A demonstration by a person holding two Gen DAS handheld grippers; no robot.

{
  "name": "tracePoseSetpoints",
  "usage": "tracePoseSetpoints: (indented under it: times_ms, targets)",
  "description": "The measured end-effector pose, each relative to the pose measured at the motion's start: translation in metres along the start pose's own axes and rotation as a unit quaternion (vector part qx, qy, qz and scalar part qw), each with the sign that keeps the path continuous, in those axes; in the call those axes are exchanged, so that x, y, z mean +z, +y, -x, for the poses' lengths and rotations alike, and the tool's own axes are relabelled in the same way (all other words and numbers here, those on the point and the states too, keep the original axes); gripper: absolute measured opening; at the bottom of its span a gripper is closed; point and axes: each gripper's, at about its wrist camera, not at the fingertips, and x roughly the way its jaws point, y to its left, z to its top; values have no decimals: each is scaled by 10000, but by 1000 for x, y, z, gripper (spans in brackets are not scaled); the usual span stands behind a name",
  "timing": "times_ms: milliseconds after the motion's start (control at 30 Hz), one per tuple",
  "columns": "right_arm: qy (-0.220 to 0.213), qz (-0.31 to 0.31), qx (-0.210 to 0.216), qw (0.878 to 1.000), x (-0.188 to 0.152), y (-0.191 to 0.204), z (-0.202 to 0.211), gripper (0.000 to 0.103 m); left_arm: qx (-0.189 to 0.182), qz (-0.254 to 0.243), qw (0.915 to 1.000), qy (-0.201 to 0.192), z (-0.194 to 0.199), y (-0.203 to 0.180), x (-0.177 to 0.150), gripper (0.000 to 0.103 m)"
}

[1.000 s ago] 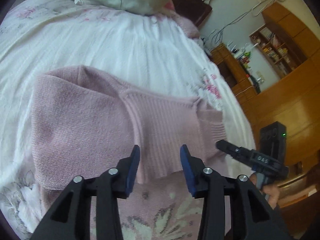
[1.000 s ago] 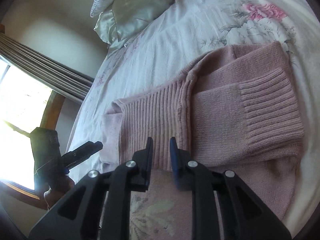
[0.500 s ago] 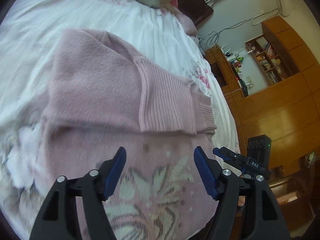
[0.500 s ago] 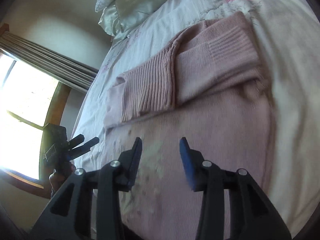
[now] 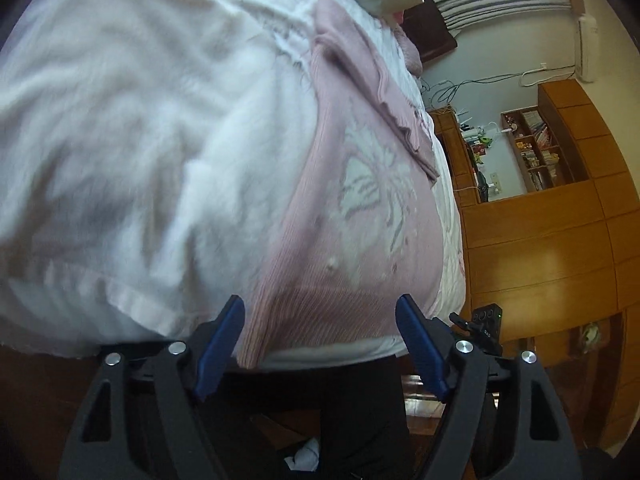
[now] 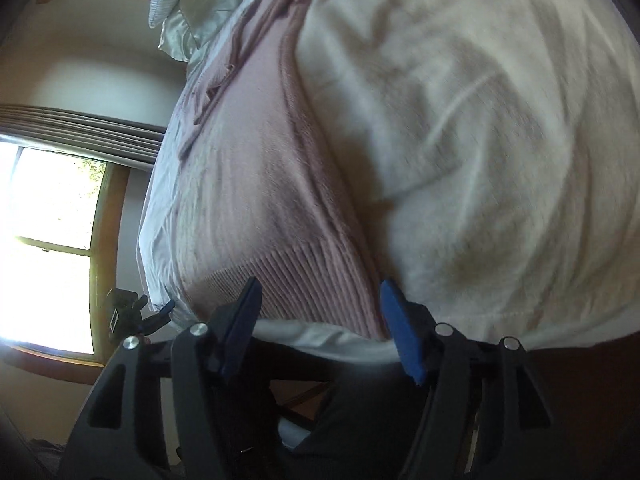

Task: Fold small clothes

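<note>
Both sets of jaws stand wide apart, gripping nothing. The left gripper (image 5: 320, 344) and the right gripper (image 6: 320, 326) are each held low at the bed's near edge, straddling the ribbed hem of the pink sweater (image 5: 360, 216), which lies flat on the white bedspread (image 5: 140, 140).

Ribbed pink knit sweater (image 5: 352, 240)

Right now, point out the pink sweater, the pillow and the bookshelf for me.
pink sweater (image 5: 360, 216): left wrist view, on the white flower pattern across its front.
pillow (image 6: 188, 20): right wrist view, on its pale green cover at the bed's far end.
bookshelf (image 5: 536, 148): left wrist view, on the open wooden shelves.
</note>
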Motion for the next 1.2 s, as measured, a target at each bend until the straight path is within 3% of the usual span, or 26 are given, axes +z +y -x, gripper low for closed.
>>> tracePoseSetpoints:
  times_ms: [367, 733, 767, 800, 833, 933, 1033, 1067, 1200]
  targets:
    - [131, -85, -257, 9995, -18, -21, -22, 62, 427, -86, 9968, 664, -63, 11, -3, 78]
    - [204, -46, 14, 9998, -17, -25, -28, 62, 462, -7, 9974, 557, -67, 16, -12, 76]
    - [222, -6, 28, 9997, -18, -25, -29, 61, 441, -41, 9972, 601, -66, 15, -13, 65]
    - [235, 24, 9, 9997, -17, -24, -30, 61, 464, -40, 9966, 683, -69, 14, -14, 36]
    - [236, 47, -18, 9997, -17, -24, -31, 61, 548, -34, 9960, 704, -69, 14, -14, 27]
    - [258, -13, 31, 9997, -15, -26, -36, 55, 526, 131, 9964, 645, -68, 18, -11, 19]
    - [415, -8, 108, 9991, -16, -25, -41, 29, 363, 320, 9973, 551, -64, 22, -13, 10]
    - [467, 6, 115, 9988, -17, -26, -42, 13, 293, 373, 9975, 520, -62, 24, -14, 9]
    - [286, -44, 222, 9993, -23, -22, -32, 9, 27, 607, 9976, 332, -51, 27, -21, 8]
